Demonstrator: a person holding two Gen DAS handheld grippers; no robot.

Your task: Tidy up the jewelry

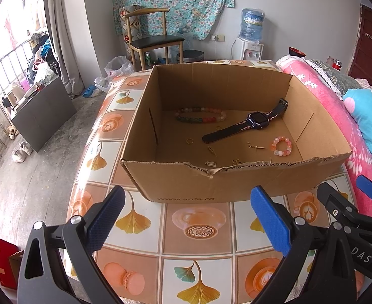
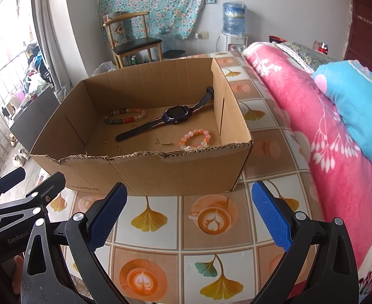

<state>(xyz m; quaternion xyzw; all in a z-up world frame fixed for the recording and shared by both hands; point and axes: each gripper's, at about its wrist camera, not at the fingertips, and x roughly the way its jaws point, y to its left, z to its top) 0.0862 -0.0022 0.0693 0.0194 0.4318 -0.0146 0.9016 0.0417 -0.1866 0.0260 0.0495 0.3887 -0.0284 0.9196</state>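
Two bracelets [image 1: 200, 115], one watch [image 1: 246, 123], perhaps six trinkets [image 1: 190, 141].

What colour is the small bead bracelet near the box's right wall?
Pink, orange and white beads on the small bracelet; clearest in the right wrist view.

Watch [image 1: 249, 124] and bracelets [image 1: 281, 147] in box [image 1: 236, 179] on table [image 1: 198, 230]

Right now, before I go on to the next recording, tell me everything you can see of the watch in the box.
The watch is a dark purple-blue smartwatch with a squarish black screen and a dark strap edged in pink. It lies unbuckled and stretched out diagonally on the floor of the open cardboard box, face up. Its far strap end leans up against the box's right wall. Nothing grips it; the small rings nearby look apart from it.
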